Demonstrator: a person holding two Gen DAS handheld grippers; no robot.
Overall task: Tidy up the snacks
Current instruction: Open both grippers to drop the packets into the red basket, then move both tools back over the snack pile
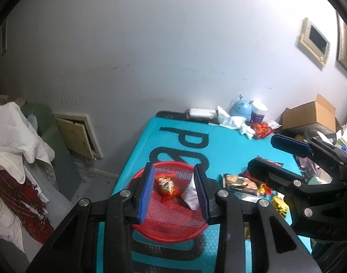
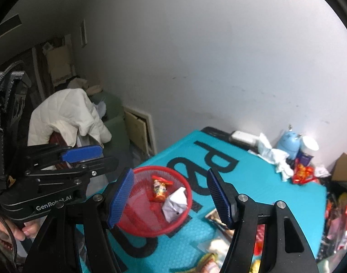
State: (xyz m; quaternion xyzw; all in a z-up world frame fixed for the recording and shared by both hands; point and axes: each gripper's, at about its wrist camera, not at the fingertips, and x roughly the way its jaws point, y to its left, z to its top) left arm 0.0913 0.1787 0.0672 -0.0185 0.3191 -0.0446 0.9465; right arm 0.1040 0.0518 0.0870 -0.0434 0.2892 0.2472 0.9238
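Currently both of my grippers hang above a teal mat printed with big black letters, and neither holds anything. The left gripper has its blue pads set fairly narrow, with only air between them. The right gripper stands wider, about half spread, also with nothing in it.

Seen through both pairs of fingers, a red mesh basket sits at the mat's left edge. It already holds a red and orange snack packet and a crumpled white wrapper, lying side by side. The other snacks are not yet in. Several glossy packets lie flat on the mat just right of the basket, a yellow packet is nearer me, and more red packets sit at the far end beside crumpled tissue.

As I judge it, here is what could go wrong:

- The basket looks light and so close to the edge that a nudge from either gripper could tip it to the floor.
- The flat packets overlap, so a pinch may lift two at once or slide off the shiny film.
- My left pads may be too close together to fit over a wide packet unless I spread them first.
- My two grippers are close beside each other and could knock together if both reach for the same pile.
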